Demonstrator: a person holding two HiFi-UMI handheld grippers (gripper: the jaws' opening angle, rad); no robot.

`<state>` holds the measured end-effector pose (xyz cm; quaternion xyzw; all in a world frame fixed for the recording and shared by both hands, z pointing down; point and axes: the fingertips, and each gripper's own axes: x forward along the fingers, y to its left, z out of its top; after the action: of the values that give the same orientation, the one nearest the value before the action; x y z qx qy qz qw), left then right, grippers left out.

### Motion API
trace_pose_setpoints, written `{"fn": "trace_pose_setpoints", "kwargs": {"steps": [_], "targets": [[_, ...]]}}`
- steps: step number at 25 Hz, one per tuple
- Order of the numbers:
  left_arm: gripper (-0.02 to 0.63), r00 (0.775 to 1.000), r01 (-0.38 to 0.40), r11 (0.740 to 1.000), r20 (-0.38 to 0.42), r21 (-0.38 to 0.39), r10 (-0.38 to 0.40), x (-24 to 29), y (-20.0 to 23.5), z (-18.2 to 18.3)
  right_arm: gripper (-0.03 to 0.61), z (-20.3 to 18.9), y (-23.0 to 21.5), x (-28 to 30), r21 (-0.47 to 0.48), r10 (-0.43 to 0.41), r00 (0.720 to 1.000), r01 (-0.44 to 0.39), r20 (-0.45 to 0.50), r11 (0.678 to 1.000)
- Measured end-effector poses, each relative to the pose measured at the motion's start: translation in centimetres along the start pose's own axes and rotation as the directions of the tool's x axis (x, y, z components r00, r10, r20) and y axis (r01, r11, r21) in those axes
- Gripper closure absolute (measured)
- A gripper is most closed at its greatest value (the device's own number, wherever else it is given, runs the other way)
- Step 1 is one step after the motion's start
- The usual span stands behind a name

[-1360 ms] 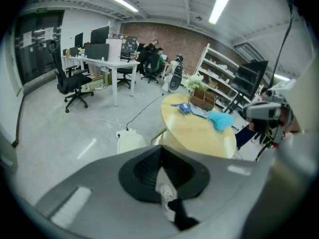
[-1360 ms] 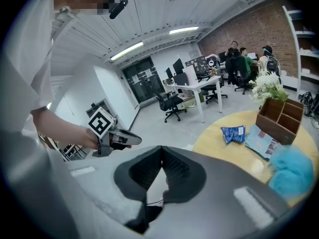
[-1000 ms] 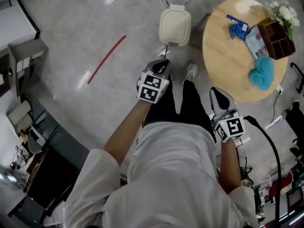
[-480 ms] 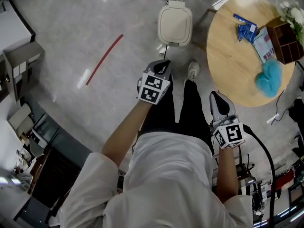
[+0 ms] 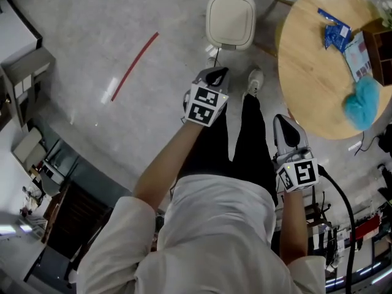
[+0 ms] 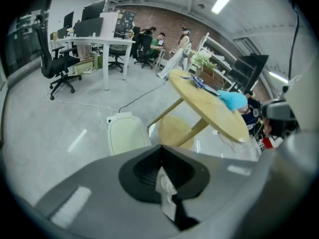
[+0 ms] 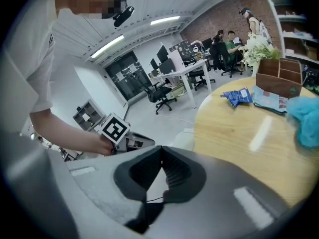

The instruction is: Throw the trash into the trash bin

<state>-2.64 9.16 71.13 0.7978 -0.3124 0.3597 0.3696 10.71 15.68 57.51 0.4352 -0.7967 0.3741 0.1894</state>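
The cream, closed-lid trash bin (image 5: 231,20) stands on the floor ahead of the person's feet, also showing as the bin (image 6: 127,133). A crumpled blue wrapper (image 5: 335,32) lies on the round wooden table (image 5: 318,84), at its far side; it also shows as the wrapper (image 7: 238,96). My left gripper (image 5: 217,75) hangs over the person's legs, short of the bin, jaws shut with nothing held (image 6: 160,159). My right gripper (image 5: 285,124) hovers by the table's near edge, jaws shut and empty (image 7: 161,161).
On the table also lie a blue fluffy object (image 5: 364,103), a booklet (image 5: 357,54) and a wooden organiser box (image 7: 279,76). A red strip (image 5: 135,66) marks the floor at left. Desks and office chairs (image 6: 60,66) stand further off, with people at the back.
Both grippers have sunk a little and stayed shut. In the head view the bin and table have slid up and to the right.
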Motion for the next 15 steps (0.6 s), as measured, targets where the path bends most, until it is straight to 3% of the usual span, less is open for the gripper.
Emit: {"fn": "trace_pose_setpoints", "kwargs": {"steps": [15], "targets": [[0.611,0.998,0.017,1.000,-0.056,0.012,-0.017,5.4,2.9,-2.6,0.578,-2.8,-1.3,5.1,0.038,-0.005,1.000,0.004,0.015,0.999]]}}
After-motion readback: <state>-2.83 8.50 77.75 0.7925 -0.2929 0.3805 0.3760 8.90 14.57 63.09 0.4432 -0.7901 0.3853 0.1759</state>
